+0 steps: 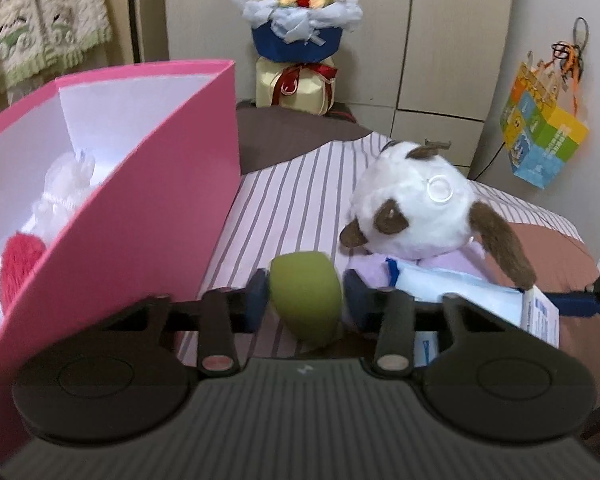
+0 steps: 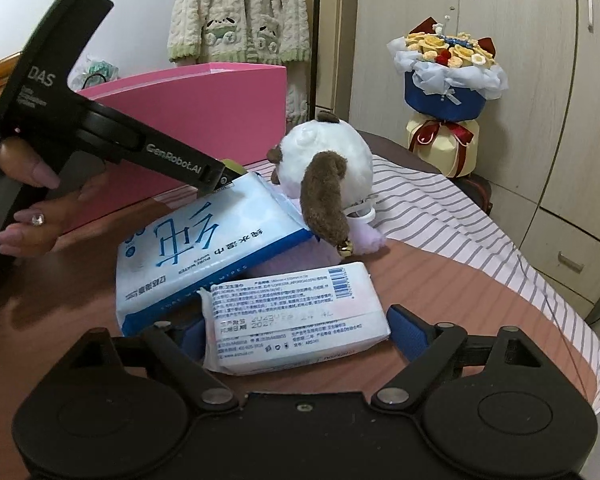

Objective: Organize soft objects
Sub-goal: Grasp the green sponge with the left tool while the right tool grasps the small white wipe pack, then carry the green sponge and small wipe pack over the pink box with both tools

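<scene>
Left wrist view: a green sponge (image 1: 306, 296) is clamped between the left tool (image 1: 306, 300) pads, the pink box (image 1: 140, 208) just to its left. It could get squeezed out or knocked on the box wall. The right tool (image 2: 296, 340) is spread around a wipes pack (image 2: 296, 320), not gripped yet. Past it, the plush dog (image 2: 324, 168) is half hidden; box contents can barely be made out.

Flower bouquet (image 1: 296, 4) stood by cupboard doors (image 2: 540, 80); colourful paper bag (image 1: 542, 128) hung right; knitted garment (image 2: 240, 8), maybe a robe, hung behind.
</scene>
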### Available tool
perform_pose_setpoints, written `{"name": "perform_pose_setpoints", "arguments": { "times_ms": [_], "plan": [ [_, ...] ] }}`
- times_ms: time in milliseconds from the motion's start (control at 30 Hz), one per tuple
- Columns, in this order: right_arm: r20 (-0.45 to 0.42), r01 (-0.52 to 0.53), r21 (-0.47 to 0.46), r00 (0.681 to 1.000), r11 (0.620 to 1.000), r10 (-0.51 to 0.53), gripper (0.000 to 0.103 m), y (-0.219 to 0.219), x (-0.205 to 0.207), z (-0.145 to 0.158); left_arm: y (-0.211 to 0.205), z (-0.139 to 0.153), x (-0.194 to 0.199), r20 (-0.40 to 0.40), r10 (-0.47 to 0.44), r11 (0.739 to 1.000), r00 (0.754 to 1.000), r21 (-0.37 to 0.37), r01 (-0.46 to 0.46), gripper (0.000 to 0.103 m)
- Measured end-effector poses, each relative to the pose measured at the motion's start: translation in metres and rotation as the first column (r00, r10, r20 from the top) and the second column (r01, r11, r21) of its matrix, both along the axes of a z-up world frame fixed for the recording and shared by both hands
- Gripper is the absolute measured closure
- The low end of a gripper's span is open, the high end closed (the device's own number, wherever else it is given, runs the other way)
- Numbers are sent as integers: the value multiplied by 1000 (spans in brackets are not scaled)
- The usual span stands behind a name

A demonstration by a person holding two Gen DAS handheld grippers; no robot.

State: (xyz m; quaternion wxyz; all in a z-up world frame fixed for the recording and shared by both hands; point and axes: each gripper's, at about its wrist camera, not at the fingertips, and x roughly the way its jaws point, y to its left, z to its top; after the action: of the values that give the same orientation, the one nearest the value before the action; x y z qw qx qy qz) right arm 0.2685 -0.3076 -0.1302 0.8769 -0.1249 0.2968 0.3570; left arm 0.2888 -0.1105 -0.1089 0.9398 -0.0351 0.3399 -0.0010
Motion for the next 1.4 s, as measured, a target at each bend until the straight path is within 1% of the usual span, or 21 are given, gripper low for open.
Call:
{"name": "perform_pose_setpoints", "arguments": {
  "times_ms": [100,133,300,500,567,667,733,967,1100,1267,1400],
  "plan": [
    [1,5,4,1000,1000,-5,17,0,-2,0,7,-3,0,3,47,997,999,-69,-47,65],
    [3,8,3,1000,1000,-8,17,0,-3,0,7,-5,-1,5,56,995,998,-81,-56,65],
    [4,28,-1,1000,1000,-28,18,3,-6,1,-1,-5,-9,48,67,997,997,-36,-65,67],
    [-38,102,9,994,995,-102,18,1,-10,4,-4,2,-26,126,75,996,989,35,-80,67],
    [-51,128,17,991,992,-127,19,-1,-11,6,-4,6,-34,153,68,996,986,44,-75,67],
    [-54,168,22,985,986,-167,19,-3,-16,7,-4,10,-48,187,47,997,981,49,-57,67],
    [-59,188,22,981,982,-186,19,-4,-20,8,-3,13,-56,196,27,998,980,44,-37,67],
    [-64,255,29,966,967,-252,19,-1,-41,19,6,22,-82,191,-34,999,981,7,34,67],
    [-64,285,28,957,958,-283,19,4,-56,25,15,25,-96,175,-67,997,982,-25,72,67],
    [-60,311,33,949,950,-308,19,10,-76,32,21,29,-118,180,-100,994,979,-22,105,67],
    [-71,323,47,945,945,-319,19,15,-91,36,27,31,-132,168,-124,991,978,-37,132,67]
  ]
}}
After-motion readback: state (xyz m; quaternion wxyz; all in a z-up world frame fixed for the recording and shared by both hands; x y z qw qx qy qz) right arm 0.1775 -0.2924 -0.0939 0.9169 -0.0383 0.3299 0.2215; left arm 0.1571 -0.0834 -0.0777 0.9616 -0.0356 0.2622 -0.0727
